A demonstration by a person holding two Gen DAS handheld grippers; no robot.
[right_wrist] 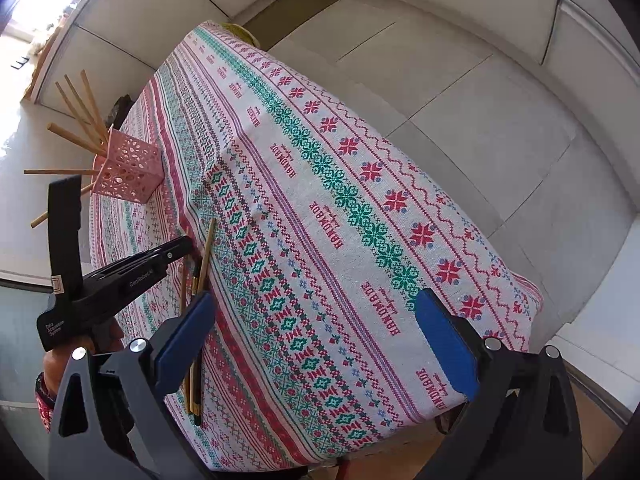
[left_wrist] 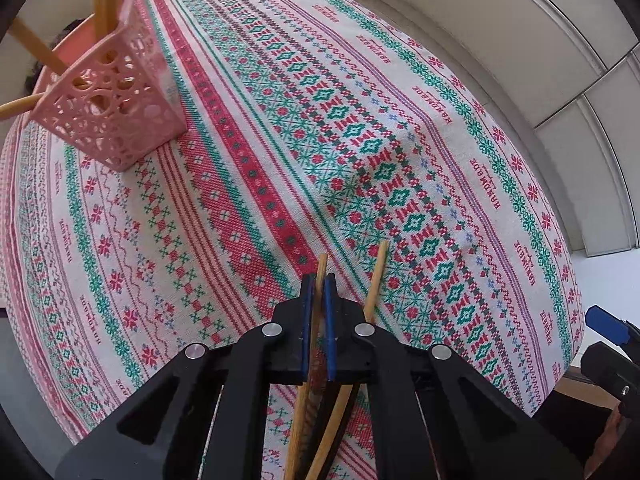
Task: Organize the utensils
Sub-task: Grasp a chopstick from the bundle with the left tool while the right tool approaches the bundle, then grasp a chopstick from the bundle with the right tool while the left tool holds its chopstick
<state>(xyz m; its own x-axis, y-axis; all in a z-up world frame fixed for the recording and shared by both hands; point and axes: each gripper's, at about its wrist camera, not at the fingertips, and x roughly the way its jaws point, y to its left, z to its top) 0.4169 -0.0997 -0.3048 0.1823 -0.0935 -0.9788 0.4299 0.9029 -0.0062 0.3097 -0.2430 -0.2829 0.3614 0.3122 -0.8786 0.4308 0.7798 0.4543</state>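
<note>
My left gripper (left_wrist: 319, 280) is shut on a wooden chopstick (left_wrist: 321, 266) low over the table; a second chopstick (left_wrist: 377, 276) lies just to its right, with more under the jaws. A pink perforated holder (left_wrist: 116, 96) with several chopsticks stands at the far left; it also shows in the right wrist view (right_wrist: 130, 172). My right gripper (right_wrist: 316, 332) is open and empty above the table's near side. The left gripper (right_wrist: 176, 250) shows there at the left, over several loose chopsticks (right_wrist: 206, 256) on the cloth.
A patterned red, green and white tablecloth (right_wrist: 360, 220) covers the table. The table's edges fall off to a tiled floor (right_wrist: 460, 100) at the right and back. A wall runs behind.
</note>
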